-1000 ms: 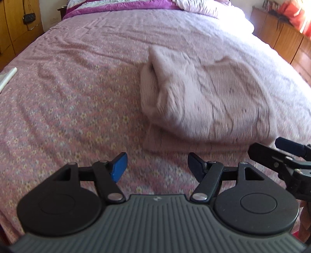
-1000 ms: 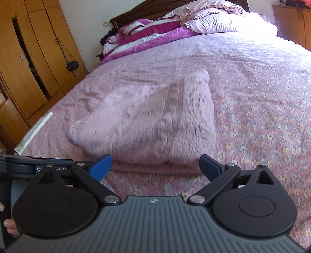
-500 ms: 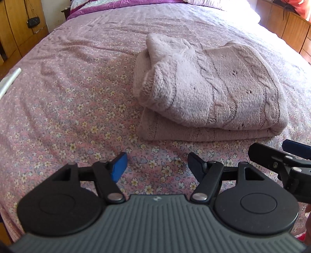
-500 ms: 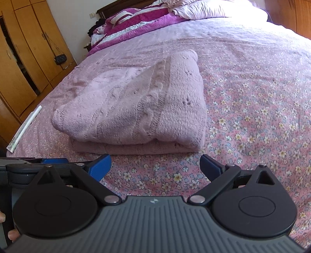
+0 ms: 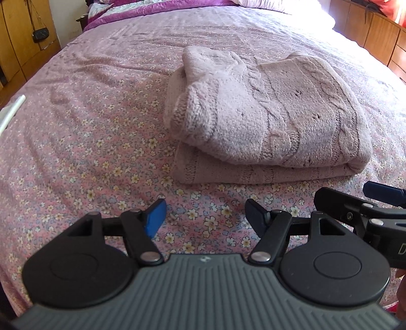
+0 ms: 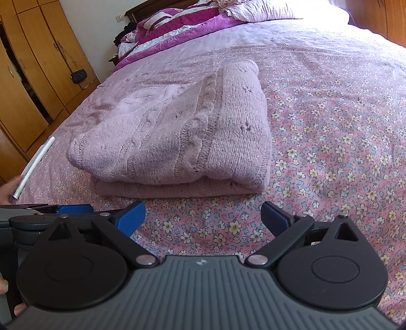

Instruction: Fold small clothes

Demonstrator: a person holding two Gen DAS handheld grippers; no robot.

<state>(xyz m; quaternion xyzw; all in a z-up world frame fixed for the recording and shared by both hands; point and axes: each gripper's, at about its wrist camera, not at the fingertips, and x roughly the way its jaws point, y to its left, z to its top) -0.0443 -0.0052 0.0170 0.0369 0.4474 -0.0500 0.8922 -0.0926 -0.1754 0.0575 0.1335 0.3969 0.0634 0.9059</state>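
Both tongs hang low over the near edge of the bed, side by side. On the left gripper (image 5: 205, 218) the blue-padded fingers (image 5: 155, 218) stand apart with only flowered cloth showing between them. The right gripper (image 6: 203, 220) is spread wider still, its pads (image 6: 130, 218) holding nothing. From the left wrist view the right tool's black linkage pokes in at the right edge; from the right wrist view the left tool's arm crosses the lower left corner, so the two sit close together.

Under them lies the floral bedspread (image 5: 83, 157), pink with small white and yellow flowers, slightly rippled. Just beyond the fingertips, apart from both tools, rests the folded sweater (image 5: 266, 121), a pale pink cable knit doubled over on itself into a thick, roughly rectangular bundle. Its folded edge faces the tongs, with a lower layer peeking out beneath the upper one. In the right wrist view the same sweater (image 6: 177, 142) sits in front of and a little to the left of the gripper.

Off to the left, near the bed's edge, lies a thin white strip (image 6: 35, 165). Farther back, at the head of the bed, sit a magenta quilt (image 6: 177, 28) and a pale pillow (image 6: 279, 10). A wooden wardrobe (image 6: 33, 76) lines the left wall, a small dark purse (image 6: 79, 75) dangling from its handle.
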